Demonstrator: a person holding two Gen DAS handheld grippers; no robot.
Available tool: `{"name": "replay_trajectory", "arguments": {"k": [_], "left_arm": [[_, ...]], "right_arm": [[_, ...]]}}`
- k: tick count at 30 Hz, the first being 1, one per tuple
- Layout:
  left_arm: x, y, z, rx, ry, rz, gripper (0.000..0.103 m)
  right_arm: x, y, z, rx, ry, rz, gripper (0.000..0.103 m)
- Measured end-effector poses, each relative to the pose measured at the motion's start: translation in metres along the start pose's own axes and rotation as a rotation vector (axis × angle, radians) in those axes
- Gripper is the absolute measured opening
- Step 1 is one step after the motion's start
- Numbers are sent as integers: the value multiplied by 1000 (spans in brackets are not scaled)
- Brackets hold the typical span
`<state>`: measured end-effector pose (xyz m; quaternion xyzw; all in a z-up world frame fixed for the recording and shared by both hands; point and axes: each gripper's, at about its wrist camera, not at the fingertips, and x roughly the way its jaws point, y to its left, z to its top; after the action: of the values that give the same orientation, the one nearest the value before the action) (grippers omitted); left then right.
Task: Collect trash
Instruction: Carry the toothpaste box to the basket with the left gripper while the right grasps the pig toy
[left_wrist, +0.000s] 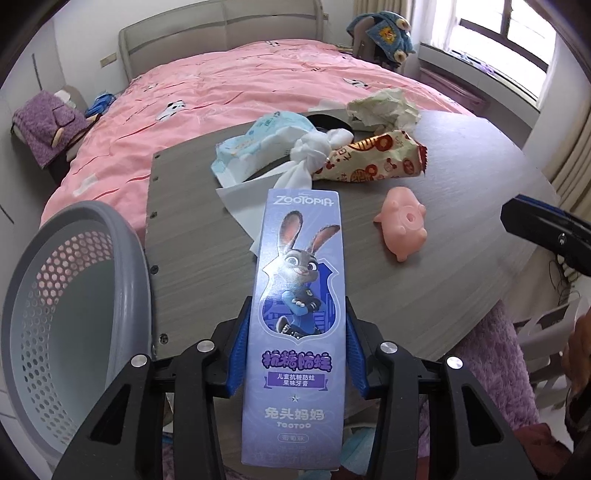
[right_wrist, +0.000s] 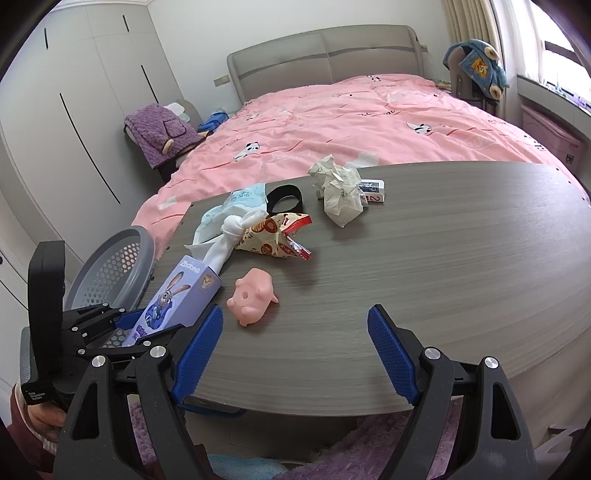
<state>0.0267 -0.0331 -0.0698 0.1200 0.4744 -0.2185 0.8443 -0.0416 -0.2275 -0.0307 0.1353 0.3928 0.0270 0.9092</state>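
Carrying the toothpaste box (left_wrist: 299, 325) toward the grey basket (left_wrist: 74, 295) is judged to be the step in hand. The box is held by the left gripper (left_wrist: 295, 354): its blue pads are pressed against the two long sides of the box, near the lower half, so the jaws are closed about halfway on it. The far end of the box points out over the surface (left_wrist: 424, 295), and in the right wrist view it is seen raised and tilted, with its top corner close to the white tissue (right_wrist: 225, 243).

The basket stands just beside the left edge of the surface, at the left of the held box, and its inside looks empty as far as it can be seen. For the next move, it is judged that the box must be swung to the left until it hangs above the basket's mouth, and only then the jaws must be opened. Because the box is long, care is needed so that its end is not caught on the basket rim.

The right gripper (right_wrist: 295, 350) is kept wide open and nothing is between its jaws. It hovers over the near edge of the surface, with the pink pig toy (right_wrist: 251, 299) near its left pad. More items remain on the surface: a snack wrapper (right_wrist: 277, 240), a wet-wipe pack (right_wrist: 240, 201) and a crumpled paper (right_wrist: 338, 192).
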Motion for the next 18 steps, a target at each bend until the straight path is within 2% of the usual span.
{"name": "replay_trajectory", "arguments": {"k": [3,8,14,18], "left_arm": [[-4,4,-2,-32,-3,5,43],[-25,11,-4,-95,-53,40,43],[-57,25,-7,-172,-140,149,43],[-70,37,-12,-206,-168,215,43]], "right_arm": [[3,3,-1,-8,4,-7,79],[12,6,-2,-17,19,0,79],[39,19,-1,-48,46,-16,79],[59,28,0,-67,69,-34,79]]}}
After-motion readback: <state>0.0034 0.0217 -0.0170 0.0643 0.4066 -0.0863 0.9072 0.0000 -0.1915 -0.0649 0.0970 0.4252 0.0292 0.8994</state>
